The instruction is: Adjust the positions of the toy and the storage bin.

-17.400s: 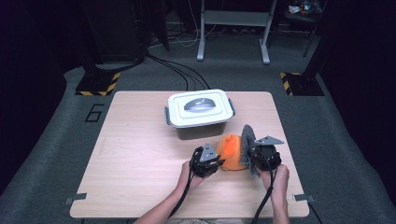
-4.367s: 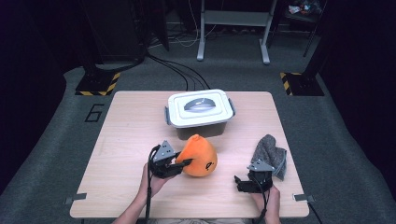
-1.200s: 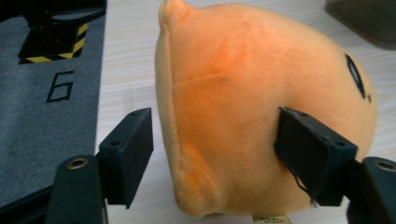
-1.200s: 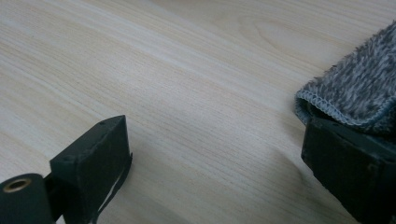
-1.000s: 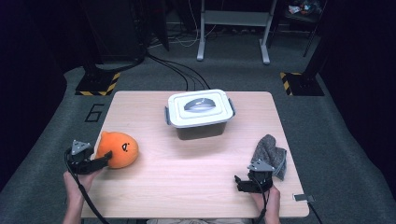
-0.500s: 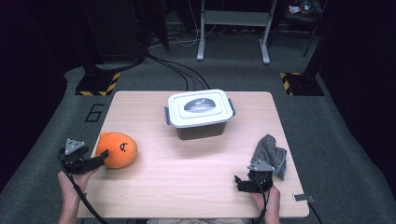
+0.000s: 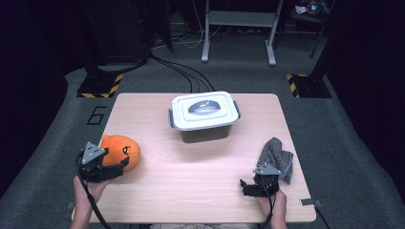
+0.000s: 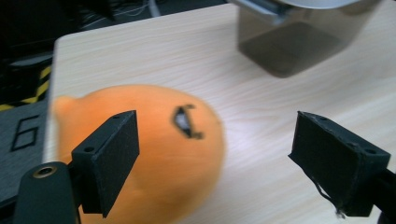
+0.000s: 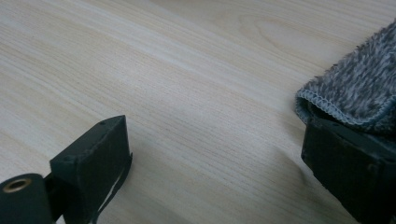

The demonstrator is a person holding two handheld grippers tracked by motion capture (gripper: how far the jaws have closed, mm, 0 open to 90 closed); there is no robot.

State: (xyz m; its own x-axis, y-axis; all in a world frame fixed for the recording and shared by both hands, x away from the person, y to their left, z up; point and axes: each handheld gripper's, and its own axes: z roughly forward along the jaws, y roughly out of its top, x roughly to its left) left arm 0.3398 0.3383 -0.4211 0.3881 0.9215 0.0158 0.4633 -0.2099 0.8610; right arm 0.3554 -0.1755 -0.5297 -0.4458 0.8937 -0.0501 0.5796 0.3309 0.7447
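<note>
your left gripper (image 7: 117, 164), jaws apart, sits beside the round orange plush toy (image 7: 120, 150) at the table's (image 7: 157, 191) near-left edge; right gripper (image 7: 249, 187) is spread wide, one jaw hiding the fuzzy grey cloth's (image 7: 277, 156) hem.

One orange plush toy (image 7: 120, 150) sits at the left hand-held gripper (image 7: 116, 168). One grey cloth (image 7: 277, 157) lies just beside the right hand-held gripper (image 7: 247, 187). One lidded plastic box (image 7: 204, 116) stands well ahead of both. That makes three things on one worktop (image 7: 191, 176), and two hand-held grippers; the blurred left gripper view (image 8: 154, 154) seems to add nothing more.
</note>
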